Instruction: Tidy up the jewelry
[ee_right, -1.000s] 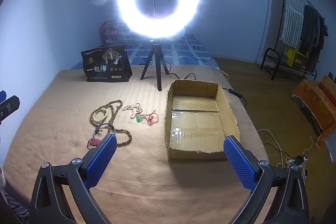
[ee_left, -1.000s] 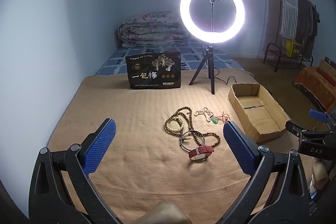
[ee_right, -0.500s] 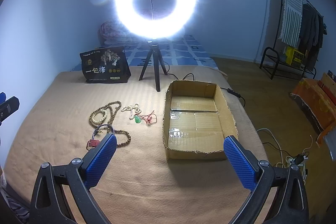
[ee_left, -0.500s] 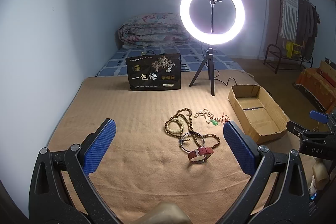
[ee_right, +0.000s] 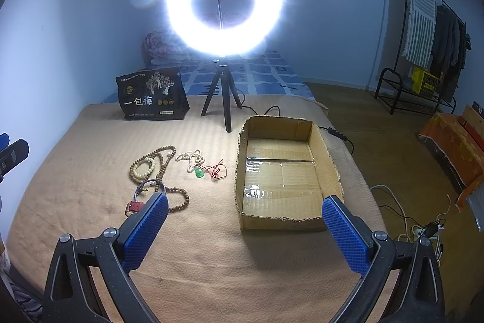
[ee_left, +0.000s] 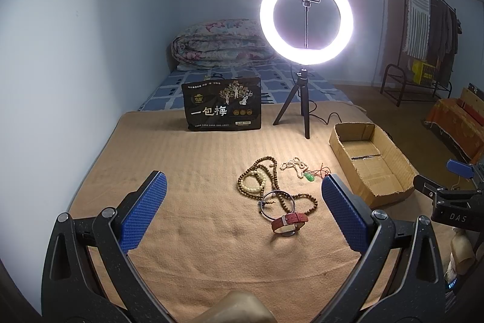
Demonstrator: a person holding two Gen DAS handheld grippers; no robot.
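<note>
While our left gripper (ee_left: 240, 199) and right gripper (ee_right: 242, 220) hover with jaws wide and empty, the jewelry (ee_left: 276, 189) lies heaped on the bed's blanket (ee_left: 187, 171) beside the cardboard box (ee_right: 328, 162)

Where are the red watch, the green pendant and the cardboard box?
red watch (ee_left: 290, 221), left wrist view, on its strap.
green pendant (ee_right: 198, 172), right wrist view, on the stone.
cardboard box (ee_right: 240, 171), right wrist view, on its left wall.

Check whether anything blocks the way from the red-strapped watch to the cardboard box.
Nothing visible stands between them. The red-strapped watch lies on the tan blanket; bare blanket runs to the open brown cardboard box. The box's near wall must be cleared. Both grippers hang open, holding nothing.
</note>
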